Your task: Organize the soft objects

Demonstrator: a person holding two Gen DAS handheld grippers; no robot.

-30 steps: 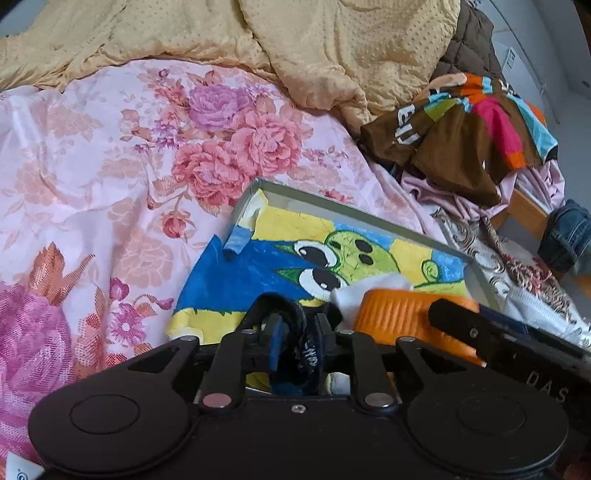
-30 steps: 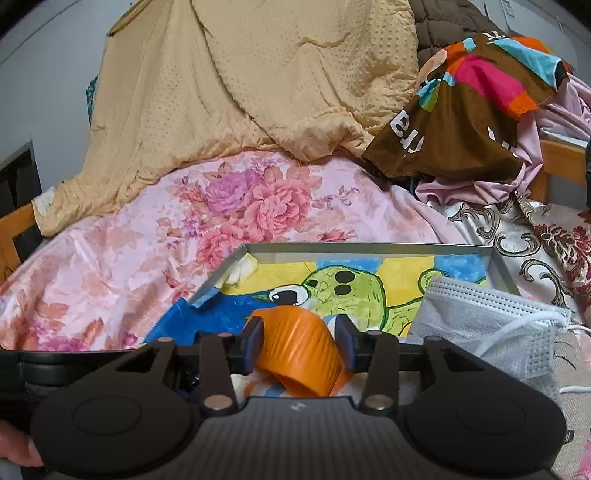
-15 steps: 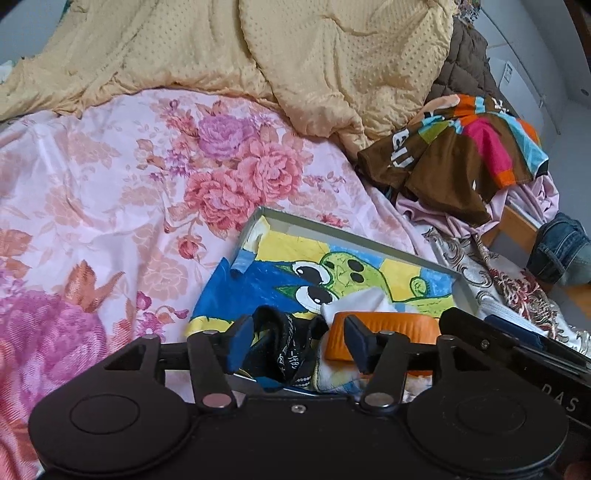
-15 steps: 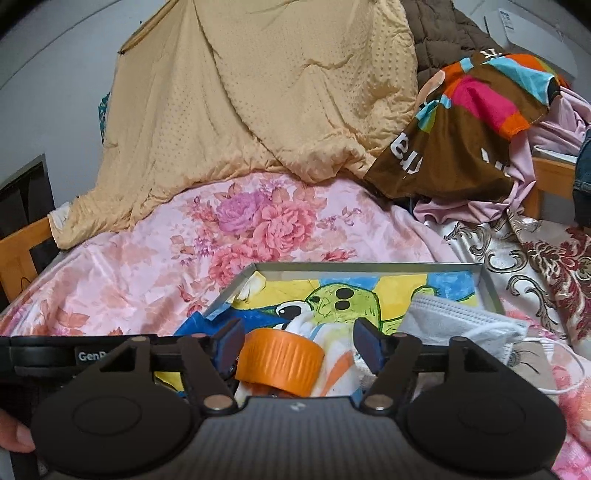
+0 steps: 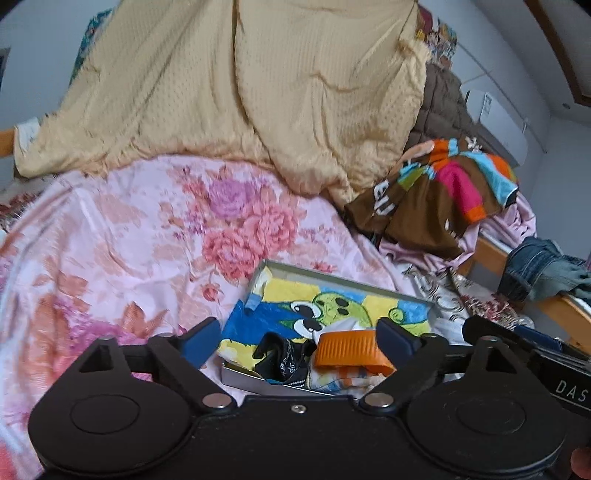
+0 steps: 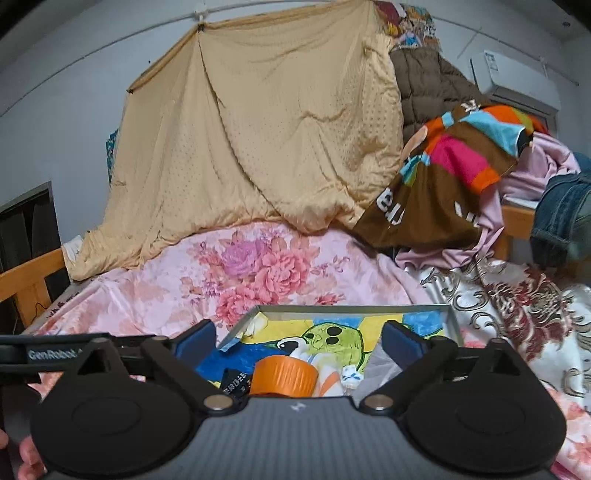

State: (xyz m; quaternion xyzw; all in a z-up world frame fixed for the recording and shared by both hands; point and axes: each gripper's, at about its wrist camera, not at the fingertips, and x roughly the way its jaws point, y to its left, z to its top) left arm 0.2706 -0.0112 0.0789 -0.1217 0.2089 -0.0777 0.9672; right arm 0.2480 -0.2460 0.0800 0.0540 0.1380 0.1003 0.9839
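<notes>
Left wrist view: the left hand-held gripper (image 5: pixel 297 338) is seen opening, jaws gripping nothing; below lie a black sock (image 5: pixel 282 360) and orange band (image 5: pixel 351 349) in the tray (image 5: pixel 240 376). The right hand-held gripper (image 6: pixel 297 343) is likewise opening, empty.

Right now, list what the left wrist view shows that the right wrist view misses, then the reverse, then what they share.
Only the left wrist view: the tray's near rim, and the other hand-held gripper's black body along the right edge.

Only the right wrist view: the rail that the yellow blanket hangs from, the wooden bed frame at left, and fingers in the bottom-left corner.

Both: the tray with its cartoon lining, the orange cap, the black cloth, the floral sheet, the striped garment and the jeans. Each gripper's jaws are opening, nothing pinched.
</notes>
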